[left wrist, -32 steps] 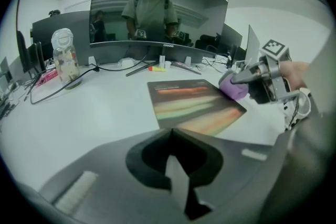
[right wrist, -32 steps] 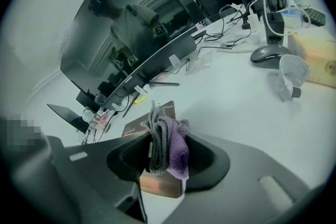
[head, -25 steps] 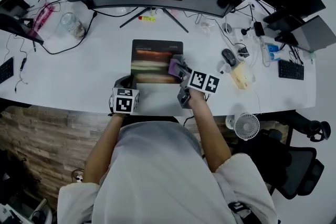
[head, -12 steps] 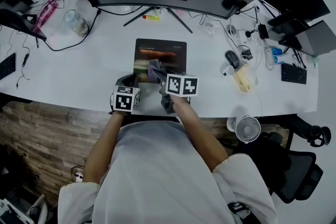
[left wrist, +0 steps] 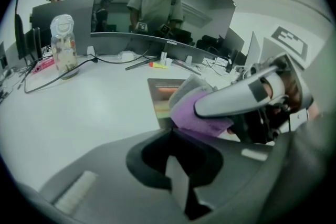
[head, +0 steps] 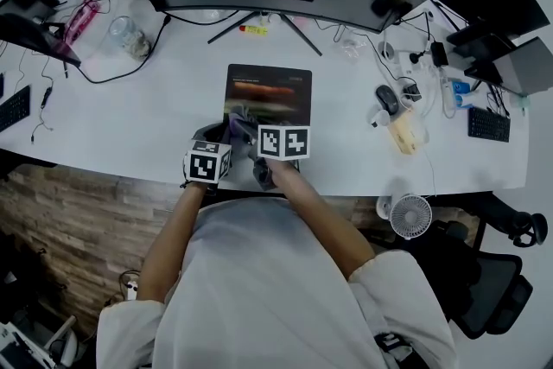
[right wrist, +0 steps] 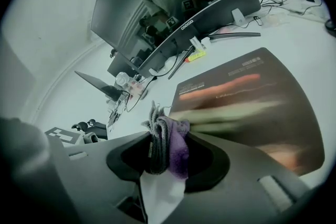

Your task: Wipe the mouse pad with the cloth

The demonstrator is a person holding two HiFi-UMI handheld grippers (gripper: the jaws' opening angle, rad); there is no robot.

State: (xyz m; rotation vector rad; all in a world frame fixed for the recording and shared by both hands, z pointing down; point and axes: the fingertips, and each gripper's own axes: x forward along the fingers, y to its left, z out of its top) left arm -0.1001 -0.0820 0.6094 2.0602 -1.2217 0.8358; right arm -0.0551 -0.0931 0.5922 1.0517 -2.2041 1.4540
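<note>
Person: pale grey loose top, sleeves bunched at elbows. Left tongs, right tongs: dark grey moulded bodies, white cubes with black square markers.

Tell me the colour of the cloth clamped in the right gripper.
The cloth is purple with grey folds, clearest in the right gripper view.

White desk, viewed from above. A dark mouse pad is laid flat near the front edge. Behind it, the monitor stand's legs and a yellow marker are seen. A glass jar is set at far left, and a mouse at right.
</note>
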